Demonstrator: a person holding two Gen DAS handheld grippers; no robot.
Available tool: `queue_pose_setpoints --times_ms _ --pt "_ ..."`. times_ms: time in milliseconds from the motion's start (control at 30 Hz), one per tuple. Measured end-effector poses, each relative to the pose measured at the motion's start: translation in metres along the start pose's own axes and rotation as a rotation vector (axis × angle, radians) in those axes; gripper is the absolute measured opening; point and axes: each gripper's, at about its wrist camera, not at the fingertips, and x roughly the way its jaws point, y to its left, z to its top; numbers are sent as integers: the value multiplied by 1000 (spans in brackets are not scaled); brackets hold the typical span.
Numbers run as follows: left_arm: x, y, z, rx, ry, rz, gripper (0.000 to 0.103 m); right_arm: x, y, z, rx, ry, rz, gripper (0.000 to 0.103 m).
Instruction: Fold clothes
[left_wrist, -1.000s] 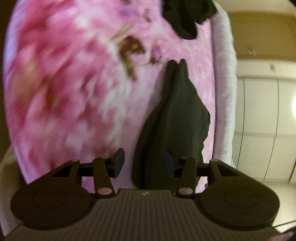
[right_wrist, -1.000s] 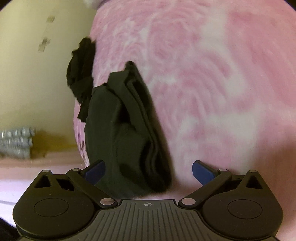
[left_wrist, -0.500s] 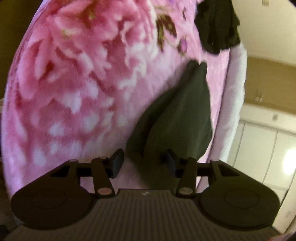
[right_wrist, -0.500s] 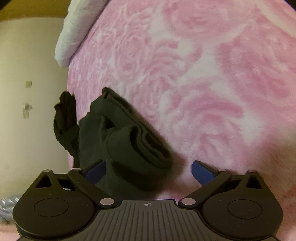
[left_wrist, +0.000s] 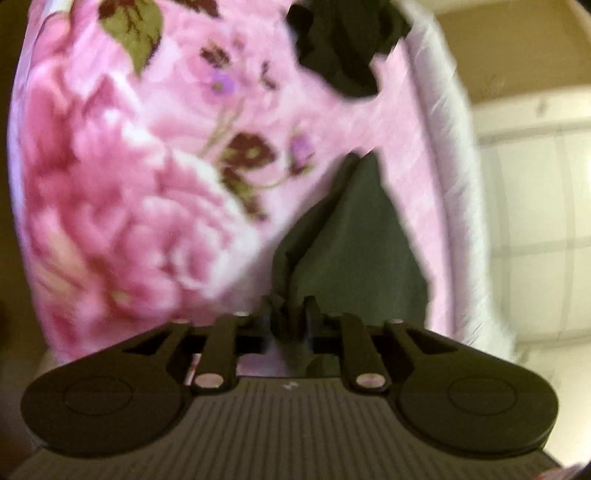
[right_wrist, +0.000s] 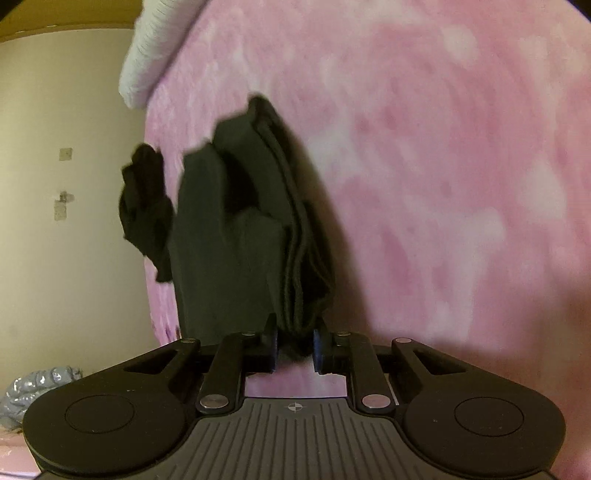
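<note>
Left tongs (left_wrist: 288, 321): clamped on near edge of dark green garment (left_wrist: 354, 236); cloth bunched between the two fingers, narrow gap filled by fabric.
Dark green garment, left view: partly folded, tapering to a point away from camera; lying on pink floral blanket (left_wrist: 122, 192), toward its right side, near white bed edge (left_wrist: 454, 155).
Black garment (left_wrist: 343, 44): crumpled heap at far end of blanket, beyond the green one, apart from it; close to bed edge.
Right tongs (right_wrist: 295, 345): closed on near end of dark green garment (right_wrist: 236, 236); layered folded edges pinched between blue pads (right_wrist: 319, 347).
Dark green garment, right view: stacked folds visible along right side, spread flat toward left; resting on pink blanket (right_wrist: 443, 184).
Black garment, right view (right_wrist: 144, 206): left of green garment, at blanket's edge, touching or just beside it, cannot tell which.
Background, right view: pale wall at left; silvery crumpled object (right_wrist: 33, 391) low at left.
</note>
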Motion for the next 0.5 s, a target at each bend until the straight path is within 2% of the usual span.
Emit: queue_pose_setpoints --times_ms 33,67,100,167,267,367,500 --pt "-5 -1 4 32 35 10 21 -2 -2 -1 13 6 -14 44" --pt "-13 -2 8 71 57 15 24 -9 1 1 -13 2 -24 69" --pt "-22 -5 13 114 75 21 30 -16 5 4 -55 -8 -29 75" --pt "-36 -9 22 198 92 50 35 -33 15 14 -151 -44 -10 77" --pt "-30 -12 42 225 112 11 38 -42 20 36 -194 -41 -18 76" --pt "-2 -17 61 275 175 -47 38 -29 19 54 -240 -17 -11 77" --pt "33 -20 76 334 283 -48 38 -10 13 69 -264 -3 11 77"
